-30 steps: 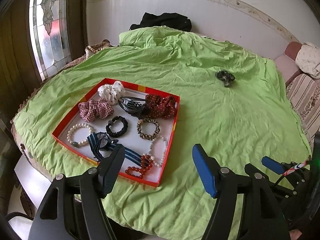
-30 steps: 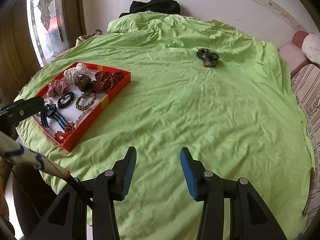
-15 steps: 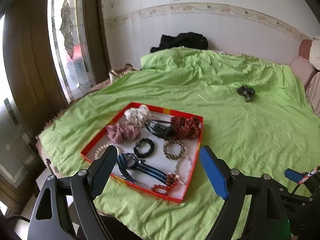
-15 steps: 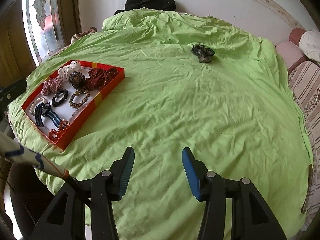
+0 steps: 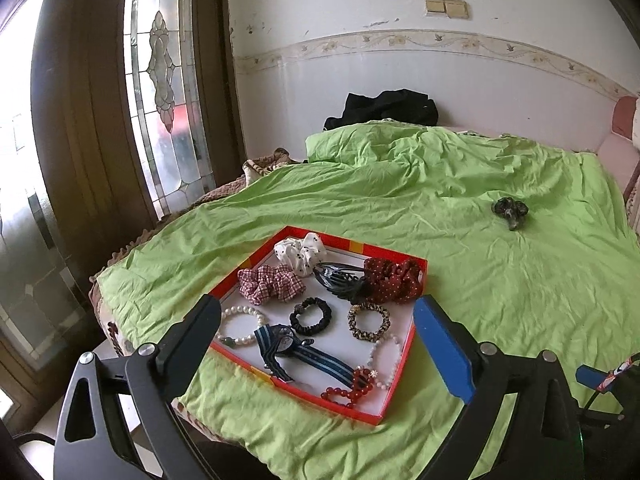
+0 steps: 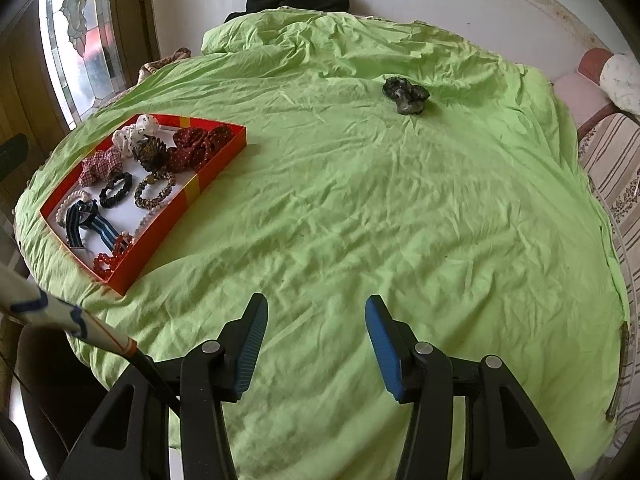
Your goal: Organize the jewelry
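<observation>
Left wrist alone shows wall switches [image 5: 446, 8].

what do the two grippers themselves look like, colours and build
Both are alike: the left gripper and the right gripper each have a matte black frame with triangular cut-outs and silver round bolts at the joints. Each finger carries a flat blue pad with a ribbed face. A white stick with blue and orange bands leans in beside the right gripper.

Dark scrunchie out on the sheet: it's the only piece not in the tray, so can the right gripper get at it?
Probably yes: the right gripper is open and empty, and only bare green sheet lies between it and the dark scrunchie.
</observation>
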The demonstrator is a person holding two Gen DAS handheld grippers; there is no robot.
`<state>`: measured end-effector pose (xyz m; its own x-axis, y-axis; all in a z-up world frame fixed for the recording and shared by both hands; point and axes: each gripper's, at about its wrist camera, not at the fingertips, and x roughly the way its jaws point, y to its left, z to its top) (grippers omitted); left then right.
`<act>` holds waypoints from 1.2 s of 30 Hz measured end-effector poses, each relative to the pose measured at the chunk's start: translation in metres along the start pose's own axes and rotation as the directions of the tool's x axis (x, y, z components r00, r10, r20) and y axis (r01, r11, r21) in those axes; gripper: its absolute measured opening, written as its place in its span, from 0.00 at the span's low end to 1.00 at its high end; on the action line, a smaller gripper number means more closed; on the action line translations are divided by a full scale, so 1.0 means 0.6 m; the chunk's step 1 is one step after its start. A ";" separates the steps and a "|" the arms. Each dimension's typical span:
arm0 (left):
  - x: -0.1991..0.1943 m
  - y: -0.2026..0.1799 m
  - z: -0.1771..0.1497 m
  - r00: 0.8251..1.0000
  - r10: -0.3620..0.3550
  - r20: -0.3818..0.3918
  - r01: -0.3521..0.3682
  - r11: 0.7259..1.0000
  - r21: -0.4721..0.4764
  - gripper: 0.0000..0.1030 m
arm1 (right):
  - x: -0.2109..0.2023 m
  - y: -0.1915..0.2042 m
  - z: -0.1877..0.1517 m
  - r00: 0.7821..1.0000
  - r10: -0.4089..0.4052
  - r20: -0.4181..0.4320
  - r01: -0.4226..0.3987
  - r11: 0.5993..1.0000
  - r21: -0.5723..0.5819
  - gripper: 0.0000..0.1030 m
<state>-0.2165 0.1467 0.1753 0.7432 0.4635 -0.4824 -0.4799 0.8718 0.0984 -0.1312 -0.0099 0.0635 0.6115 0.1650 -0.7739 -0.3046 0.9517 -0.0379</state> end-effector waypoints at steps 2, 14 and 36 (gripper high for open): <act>-0.002 0.001 0.000 1.000 0.004 0.007 -0.004 1.000 -0.002 0.94 | 0.000 0.001 0.000 1.000 0.000 0.000 0.000 1.000 0.003 0.53; 0.014 0.073 0.007 0.994 0.106 0.001 -0.105 0.989 -0.100 0.94 | 0.031 0.050 0.063 0.925 0.379 -0.036 -0.376 0.925 0.057 0.50; 0.035 0.135 -0.008 0.991 0.137 0.014 -0.134 0.984 -0.115 0.99 | 0.150 0.142 0.120 0.957 0.239 -0.165 -0.246 0.969 -0.021 0.03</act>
<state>-0.2420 0.2263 0.1687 0.6773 0.5805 -0.4520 -0.6254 0.7778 0.0617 -0.0494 0.1045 0.0358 0.3917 0.3425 -0.8540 -0.4606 0.8764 0.1402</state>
